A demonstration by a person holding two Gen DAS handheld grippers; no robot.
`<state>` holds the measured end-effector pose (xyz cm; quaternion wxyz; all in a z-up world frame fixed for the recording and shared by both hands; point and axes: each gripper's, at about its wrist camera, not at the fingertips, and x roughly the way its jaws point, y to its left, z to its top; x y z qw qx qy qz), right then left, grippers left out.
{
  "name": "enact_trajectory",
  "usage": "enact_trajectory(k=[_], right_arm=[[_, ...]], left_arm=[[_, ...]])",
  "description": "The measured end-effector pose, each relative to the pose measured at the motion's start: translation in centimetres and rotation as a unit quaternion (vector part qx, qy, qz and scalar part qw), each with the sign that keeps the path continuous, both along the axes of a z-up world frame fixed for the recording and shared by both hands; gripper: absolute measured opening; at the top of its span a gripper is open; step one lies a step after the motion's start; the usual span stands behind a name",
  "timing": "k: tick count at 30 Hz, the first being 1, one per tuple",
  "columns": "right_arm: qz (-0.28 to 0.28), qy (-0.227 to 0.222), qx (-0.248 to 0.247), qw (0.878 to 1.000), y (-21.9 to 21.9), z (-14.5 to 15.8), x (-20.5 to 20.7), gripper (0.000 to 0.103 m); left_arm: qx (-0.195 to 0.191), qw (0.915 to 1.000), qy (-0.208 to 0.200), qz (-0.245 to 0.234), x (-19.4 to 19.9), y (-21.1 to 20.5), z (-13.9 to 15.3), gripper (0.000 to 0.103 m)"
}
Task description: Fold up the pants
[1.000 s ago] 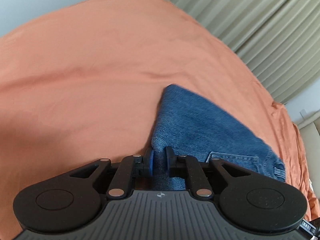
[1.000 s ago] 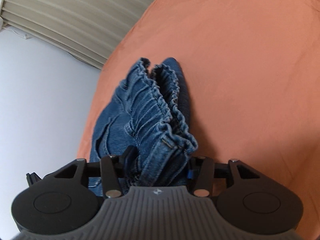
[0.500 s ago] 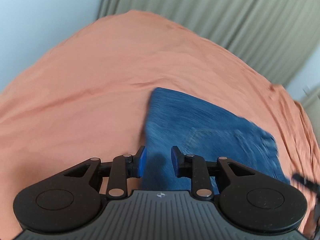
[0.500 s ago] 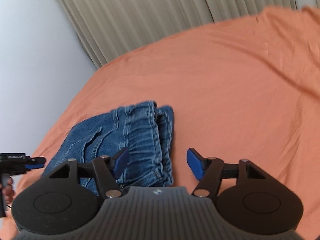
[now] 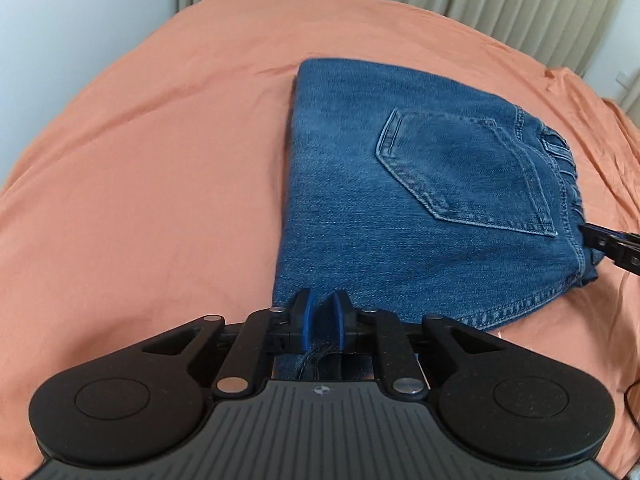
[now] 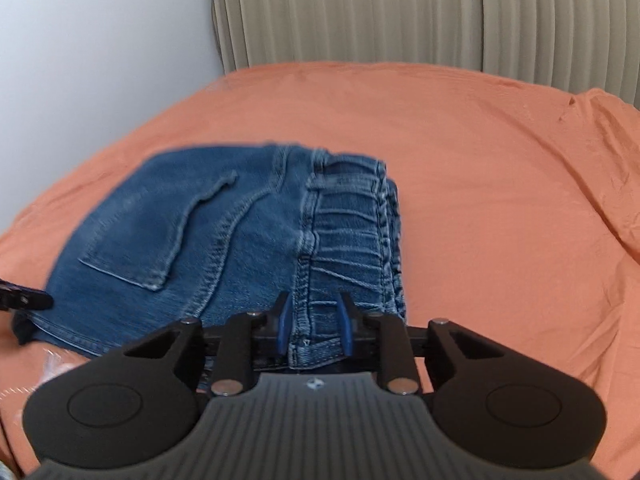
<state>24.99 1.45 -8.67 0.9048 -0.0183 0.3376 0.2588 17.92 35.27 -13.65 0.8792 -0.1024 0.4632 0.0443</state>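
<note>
The blue denim pants point(image 5: 400, 200) lie folded into a compact stack on the orange sheet point(image 5: 140, 160), back pocket up. My left gripper point(image 5: 322, 320) is shut on the pants' near left corner. In the right wrist view the pants point(image 6: 224, 240) show the elastic waistband at the right side. My right gripper point(image 6: 314, 328) is closed around the waistband's near corner, its blue pads point(image 6: 344, 324) touching the denim. The right gripper's tip also shows in the left wrist view point(image 5: 612, 244) at the pants' right edge.
The orange sheet point(image 6: 500, 220) covers a bed. Beige pleated curtains point(image 6: 400, 12) hang behind it and a white wall point(image 6: 100, 40) stands to the left. The left gripper's tip shows at the left edge of the right wrist view point(image 6: 24, 298).
Both grippers opened half a second ago and drew back from the pants, then closed again on the near corners of the folded stack. The pants now lie flat.
</note>
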Motion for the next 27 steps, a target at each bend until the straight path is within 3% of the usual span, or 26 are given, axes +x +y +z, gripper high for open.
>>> enact_trajectory(k=[3, 8, 12, 17, 27], right_arm=[[-0.001, 0.016, 0.0, 1.0, 0.1, -0.9, 1.2, 0.019], [0.0, 0.033, 0.01, 0.999, 0.7, 0.2, 2.5, 0.019], [0.009, -0.002, 0.031, 0.999, -0.6, 3.6, 2.9, 0.022], [-0.007, -0.016, 0.041, 0.999, 0.8, 5.5, 7.7, 0.021], [-0.033, 0.062, 0.014, 0.997, 4.4, 1.6, 15.3, 0.018]], left_arm=[[0.011, 0.9999, 0.0, -0.006, 0.1, -0.2, 0.0, 0.017], [0.027, 0.9995, -0.008, -0.015, -0.3, -0.4, 1.1, 0.018], [0.016, 0.9989, -0.043, -0.013, -1.0, 0.1, 2.7, 0.029], [-0.006, 0.9971, -0.074, 0.015, 0.5, 0.9, 4.0, 0.034], [-0.03, 0.9947, -0.094, 0.028, 3.2, 0.3, 4.1, 0.039]])
